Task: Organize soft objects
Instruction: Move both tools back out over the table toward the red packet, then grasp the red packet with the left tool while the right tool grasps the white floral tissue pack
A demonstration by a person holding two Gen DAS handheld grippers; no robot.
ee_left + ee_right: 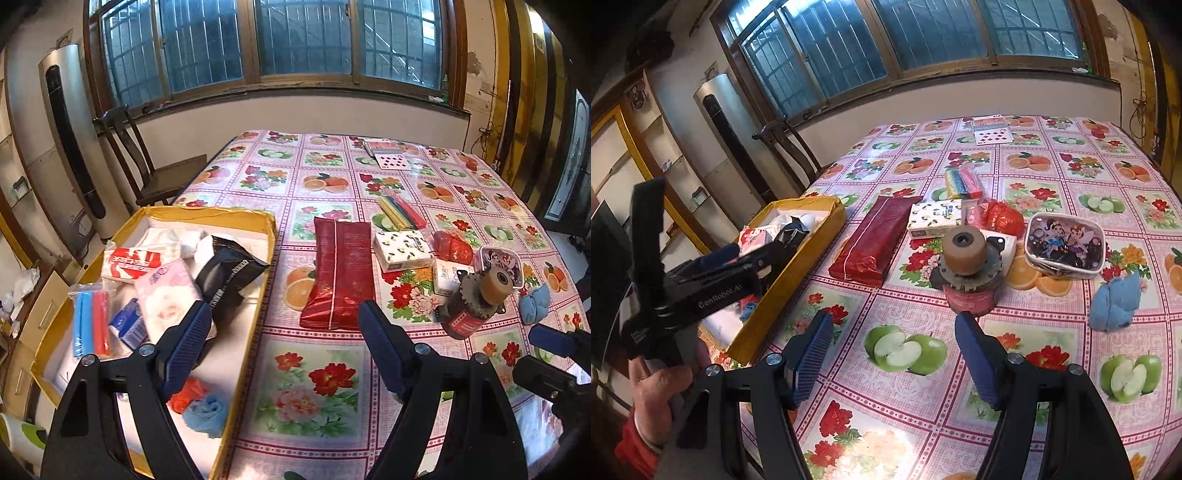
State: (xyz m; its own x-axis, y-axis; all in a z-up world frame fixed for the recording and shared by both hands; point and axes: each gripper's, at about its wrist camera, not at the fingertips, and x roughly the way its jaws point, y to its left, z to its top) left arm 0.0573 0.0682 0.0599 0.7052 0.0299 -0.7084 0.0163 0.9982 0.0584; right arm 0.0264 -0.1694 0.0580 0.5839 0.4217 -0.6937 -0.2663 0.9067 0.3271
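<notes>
A yellow cardboard box (pixel 258 291) at the table's left edge holds tissue packs, a black pouch (pixel 229 273), a bag of red and blue sticks and small cloths. My left gripper (pixel 284 347) hangs open over the box's right wall, nothing between its fingers. On the cloth lie a long red pack (pixel 340 273), a leaf-print tissue pack (pixel 402 247), a red plastic bag (pixel 452 245) and a blue cloth (pixel 1115 299). My right gripper (pixel 894 354) is open above bare tablecloth, short of the red pack (pixel 871 240). The left gripper (pixel 713 273) shows in the right wrist view, held by a hand.
A metal gear part on a red can (pixel 967 273) stands mid-table. A cartoon-print case (pixel 1065 243), a bundle of coloured sticks (pixel 962 182) and playing cards (pixel 991 134) lie further back. A wooden chair (pixel 147 166) and a tall fan unit (pixel 70 147) stand at the left.
</notes>
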